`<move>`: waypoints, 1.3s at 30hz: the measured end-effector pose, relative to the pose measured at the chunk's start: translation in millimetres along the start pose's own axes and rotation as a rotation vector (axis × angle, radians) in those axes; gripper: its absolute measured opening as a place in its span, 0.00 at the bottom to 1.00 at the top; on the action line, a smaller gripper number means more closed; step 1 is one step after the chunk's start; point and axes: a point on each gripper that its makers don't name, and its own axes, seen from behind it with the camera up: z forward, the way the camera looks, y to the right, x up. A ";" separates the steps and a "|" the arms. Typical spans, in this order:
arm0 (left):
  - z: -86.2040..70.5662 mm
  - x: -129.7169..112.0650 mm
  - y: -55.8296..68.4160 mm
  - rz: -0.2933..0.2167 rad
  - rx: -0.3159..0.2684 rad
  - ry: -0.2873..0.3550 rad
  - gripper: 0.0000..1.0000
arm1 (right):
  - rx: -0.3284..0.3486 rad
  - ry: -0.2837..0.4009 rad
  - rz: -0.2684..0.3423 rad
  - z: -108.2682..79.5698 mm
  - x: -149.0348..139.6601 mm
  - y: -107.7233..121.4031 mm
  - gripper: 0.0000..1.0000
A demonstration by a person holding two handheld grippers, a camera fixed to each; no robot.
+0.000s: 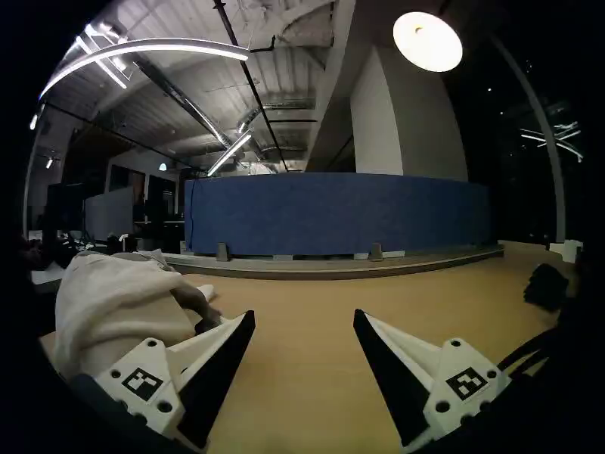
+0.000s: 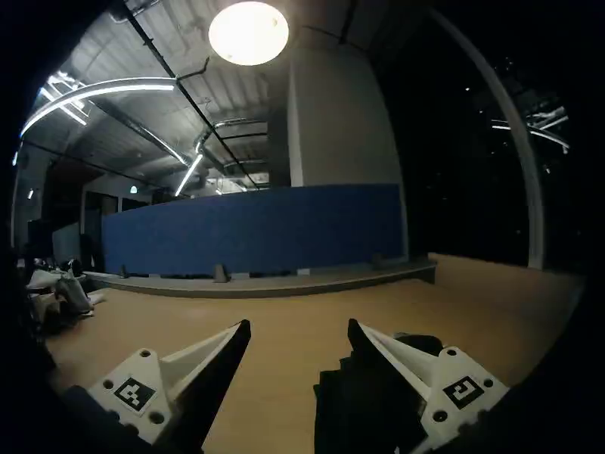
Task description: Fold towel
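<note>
A dark towel [image 2: 355, 405] lies bunched in folds on the wooden table [image 2: 287, 356], low in the right gripper view. It sits against the inner side of the right finger and partly behind it. My right gripper [image 2: 299, 322] stands open just above the tabletop, with the left finger apart from the cloth. In the left gripper view my left gripper [image 1: 303, 313] is open over bare table [image 1: 318, 303] with nothing between its fingers. A dark heap, likely the same towel [image 1: 546, 286], lies far to its right.
A person's arm in a cream sleeve [image 1: 113, 303] rests on the table beside the left finger, hand [image 1: 198, 301] near its tip. A long blue partition [image 1: 333, 213] closes off the far table edge. Pale clutter [image 2: 64, 293] sits at the far left.
</note>
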 end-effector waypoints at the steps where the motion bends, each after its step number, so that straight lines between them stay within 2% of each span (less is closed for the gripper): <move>1: -0.1 0.0 -0.1 0.000 0.000 0.000 0.97 | 0.000 -0.001 -0.004 -0.2 -1.7 -0.1 1.00; 9: -0.5 -0.3 0.1 0.000 0.000 0.000 0.97 | -0.002 -0.006 -0.035 -0.5 -15.5 -1.7 1.00; 15: -0.4 -0.1 0.2 0.000 0.000 0.000 0.97 | 0.004 -0.005 -0.073 0.7 -19.2 -11.1 1.00; 39: 0.8 -0.1 -0.5 0.000 0.000 0.000 0.97 | 0.009 -0.006 -0.075 -0.2 -17.3 -13.1 1.00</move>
